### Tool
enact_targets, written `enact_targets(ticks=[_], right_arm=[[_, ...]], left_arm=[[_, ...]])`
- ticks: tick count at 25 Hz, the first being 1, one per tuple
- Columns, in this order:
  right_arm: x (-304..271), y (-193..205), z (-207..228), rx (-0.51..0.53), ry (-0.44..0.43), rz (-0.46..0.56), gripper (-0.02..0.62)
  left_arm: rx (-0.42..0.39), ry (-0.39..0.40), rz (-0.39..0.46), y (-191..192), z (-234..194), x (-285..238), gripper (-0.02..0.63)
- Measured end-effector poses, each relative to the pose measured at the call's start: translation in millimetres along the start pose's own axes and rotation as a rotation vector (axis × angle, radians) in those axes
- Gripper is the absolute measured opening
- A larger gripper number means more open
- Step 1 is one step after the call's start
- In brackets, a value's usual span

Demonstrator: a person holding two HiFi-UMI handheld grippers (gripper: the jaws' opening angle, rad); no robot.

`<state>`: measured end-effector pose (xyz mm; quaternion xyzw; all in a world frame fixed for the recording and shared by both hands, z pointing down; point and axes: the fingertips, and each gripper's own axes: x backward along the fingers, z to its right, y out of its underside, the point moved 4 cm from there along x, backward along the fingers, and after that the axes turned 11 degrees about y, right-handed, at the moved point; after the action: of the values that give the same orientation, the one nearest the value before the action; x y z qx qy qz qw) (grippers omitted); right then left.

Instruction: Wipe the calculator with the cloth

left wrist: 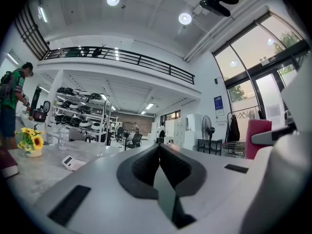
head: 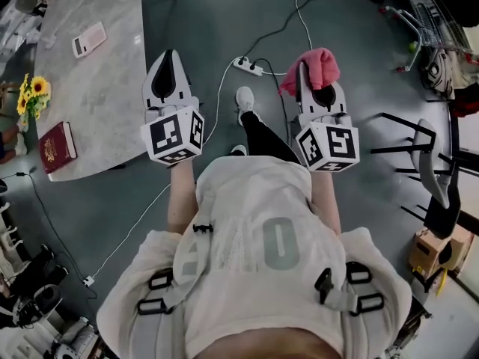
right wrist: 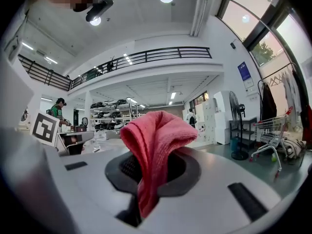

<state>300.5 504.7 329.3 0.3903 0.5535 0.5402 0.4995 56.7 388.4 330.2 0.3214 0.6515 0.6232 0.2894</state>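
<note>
A person stands on the floor beside a grey marbled bench (head: 97, 103), a pair of tongs in each hand, both held out level in front of the body. The right tongs (head: 307, 77) are clamped on the pink cloth (head: 314, 67), which bunches up above the tips and trails down between the jaws in the right gripper view. The left tongs (head: 169, 57) are closed with nothing between them, the two dark pads meeting along a thin line.

The calculator (head: 89, 39), pale with a small screen, lies flat on the bench toward its far end, to the left of the left tongs and well apart from both pairs. A red book (head: 58, 146) and a small bunch of sunflowers (head: 34, 96) sit nearer the bench's left edge. A white power strip (head: 247, 66) lies on the floor ahead.

By the look of it the cloth is in hand and that part is done, but no wiping has begun. The cloth is over the floor, not the bench, and has not yet been brought to the calculator. Reaching it and rubbing its face are what remain.
</note>
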Motion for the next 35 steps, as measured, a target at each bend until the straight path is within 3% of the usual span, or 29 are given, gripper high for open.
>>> enact_targets(ticks=[3,9,17,27,35], right_arm=[[-29,-2,5,-0.004,-0.015,0.025,0.055],[-134,-12,-5,-0.046,-0.128,0.066,0.055],[-278,-58,-15,-0.065,-0.243,0.096,0.055],[-421,-83,1,-0.074,-0.268,0.087,0.055],[-469,-73,-28,-0.053,-0.373,0.036,0.055]], left_arm=[[0.003,-0.020,0.011,2,-9,-18,0.021],[-0.047,-0.090,0.014,1,-36,-62,0.021],[-0.073,-0.216,0.069,-40,-108,-165,0.021],[-0.086,-0.298,0.096,-61,-176,-289,0.021],[-0.071,-0.393,0.050,-46,-199,-295,0.021]])
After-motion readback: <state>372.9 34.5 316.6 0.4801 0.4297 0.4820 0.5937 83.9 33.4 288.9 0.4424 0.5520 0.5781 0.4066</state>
